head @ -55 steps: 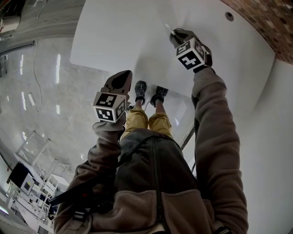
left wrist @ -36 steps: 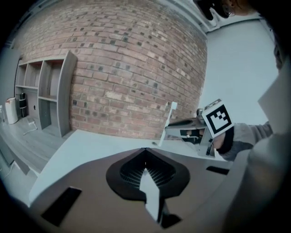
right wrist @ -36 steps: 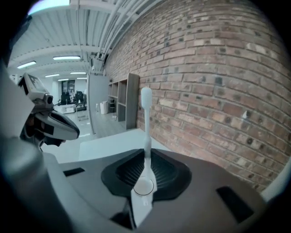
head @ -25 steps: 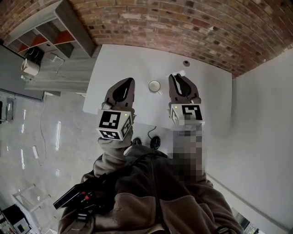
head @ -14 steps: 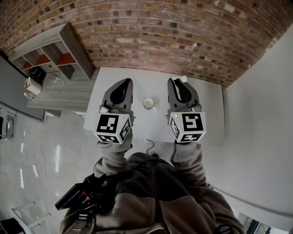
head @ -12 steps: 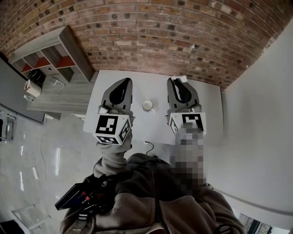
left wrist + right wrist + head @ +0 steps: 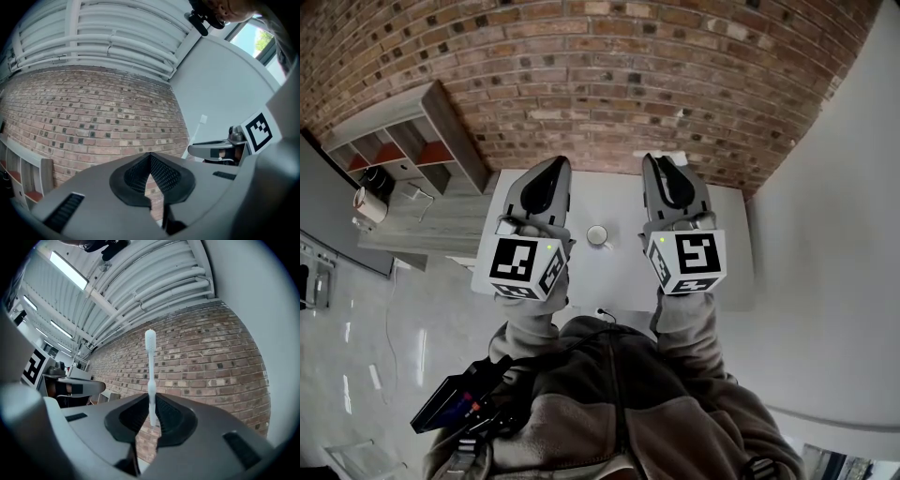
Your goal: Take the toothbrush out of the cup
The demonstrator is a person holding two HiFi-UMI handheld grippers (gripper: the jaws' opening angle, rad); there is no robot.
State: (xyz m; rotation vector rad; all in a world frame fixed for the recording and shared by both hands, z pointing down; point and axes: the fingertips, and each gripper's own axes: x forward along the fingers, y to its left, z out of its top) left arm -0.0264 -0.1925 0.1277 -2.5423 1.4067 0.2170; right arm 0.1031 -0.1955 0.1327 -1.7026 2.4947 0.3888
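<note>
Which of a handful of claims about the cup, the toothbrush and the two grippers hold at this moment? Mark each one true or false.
1. The right gripper is shut on the toothbrush. True.
2. The toothbrush stands in the cup. False: it is clamped in the right gripper's jaws, away from the cup.
3. The left gripper holds the cup. False: its jaws are together on nothing, and the cup stands on the white table.
4. In the head view, the cup shows between the two grippers. True.
5. A brick wall stands behind the table. True.
</note>
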